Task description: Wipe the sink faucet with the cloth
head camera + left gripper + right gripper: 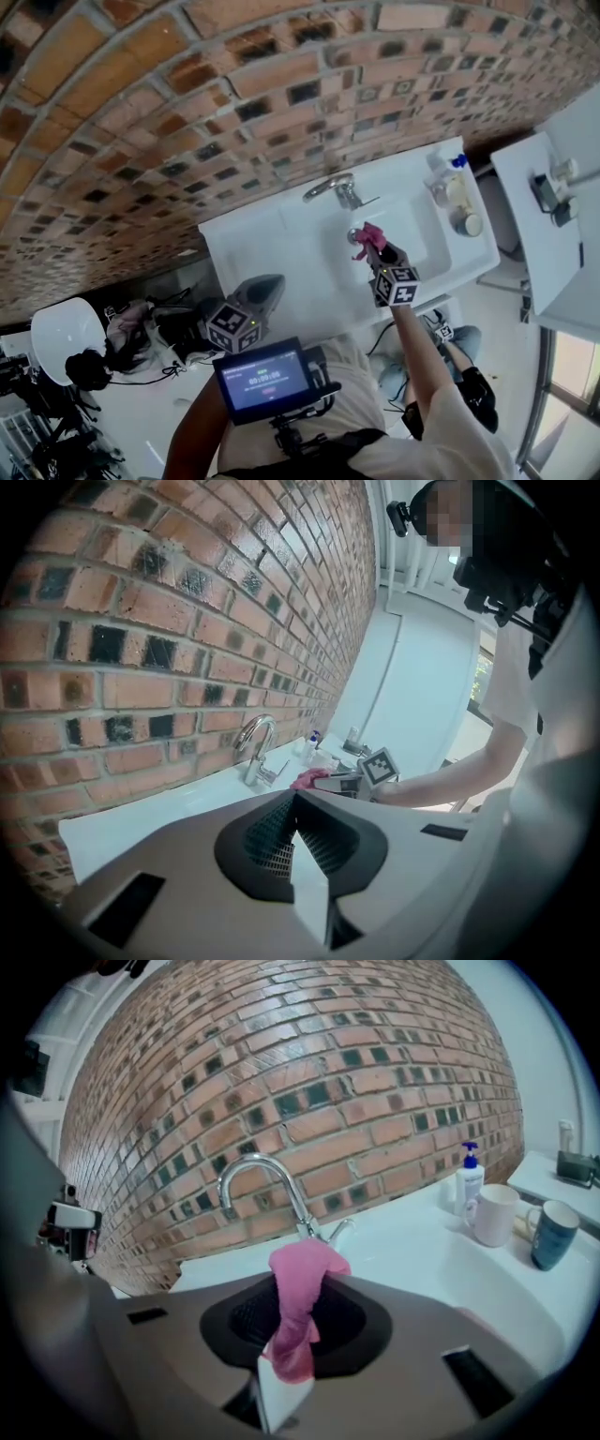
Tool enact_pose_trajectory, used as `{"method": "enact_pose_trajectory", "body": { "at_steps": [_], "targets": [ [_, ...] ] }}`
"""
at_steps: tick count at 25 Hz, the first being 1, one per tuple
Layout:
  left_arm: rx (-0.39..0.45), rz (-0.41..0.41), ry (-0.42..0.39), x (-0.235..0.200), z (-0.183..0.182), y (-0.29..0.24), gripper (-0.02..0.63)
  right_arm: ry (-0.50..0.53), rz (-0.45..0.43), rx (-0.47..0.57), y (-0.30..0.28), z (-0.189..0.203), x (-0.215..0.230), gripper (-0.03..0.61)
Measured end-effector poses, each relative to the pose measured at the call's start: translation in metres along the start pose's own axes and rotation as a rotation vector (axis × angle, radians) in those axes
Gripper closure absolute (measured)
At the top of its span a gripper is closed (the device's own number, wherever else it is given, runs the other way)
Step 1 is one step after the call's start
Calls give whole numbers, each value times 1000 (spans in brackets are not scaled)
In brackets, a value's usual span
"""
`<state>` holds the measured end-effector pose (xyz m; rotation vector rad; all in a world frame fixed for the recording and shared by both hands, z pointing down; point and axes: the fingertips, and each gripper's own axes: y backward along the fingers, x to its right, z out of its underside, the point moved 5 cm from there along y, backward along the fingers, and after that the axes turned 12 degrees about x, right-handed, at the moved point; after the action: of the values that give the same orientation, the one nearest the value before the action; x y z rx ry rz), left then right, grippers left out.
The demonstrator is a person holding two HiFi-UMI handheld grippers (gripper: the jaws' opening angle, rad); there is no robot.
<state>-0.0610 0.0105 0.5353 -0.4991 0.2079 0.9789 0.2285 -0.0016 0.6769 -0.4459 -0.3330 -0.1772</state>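
Observation:
A chrome faucet (336,189) rises at the back of the white sink (281,246), against the brick wall. My right gripper (368,246) is over the basin just in front of the faucet, shut on a pink cloth (367,234). In the right gripper view the cloth (305,1274) hangs bunched from the shut right gripper (292,1330), and the curved faucet (267,1180) stands close behind it, not touching. My left gripper (267,289) is at the sink's near left side, shut and holding nothing. The left gripper view shows that gripper (302,841), the faucet (255,747) and the cloth (307,779) beyond.
On the sink's right ledge stand a soap bottle (469,1180), a white mug (494,1215) and a dark mug (551,1232). Another white counter (534,225) lies further right. A brick wall (187,103) backs the sink. A small screen (265,380) sits at my chest.

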Motion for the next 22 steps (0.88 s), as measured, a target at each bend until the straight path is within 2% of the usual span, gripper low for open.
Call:
{"method": "enact_pose_trajectory", "body": {
  "at_steps": [10,22],
  "targets": [
    [-35,-10,1,-9,2,-11,623,13,26,-98,-71,29,34,485],
    [-70,-41,19,-21,11,-4,623,-15,52,-148,-110,45,41,485]
  ]
}}
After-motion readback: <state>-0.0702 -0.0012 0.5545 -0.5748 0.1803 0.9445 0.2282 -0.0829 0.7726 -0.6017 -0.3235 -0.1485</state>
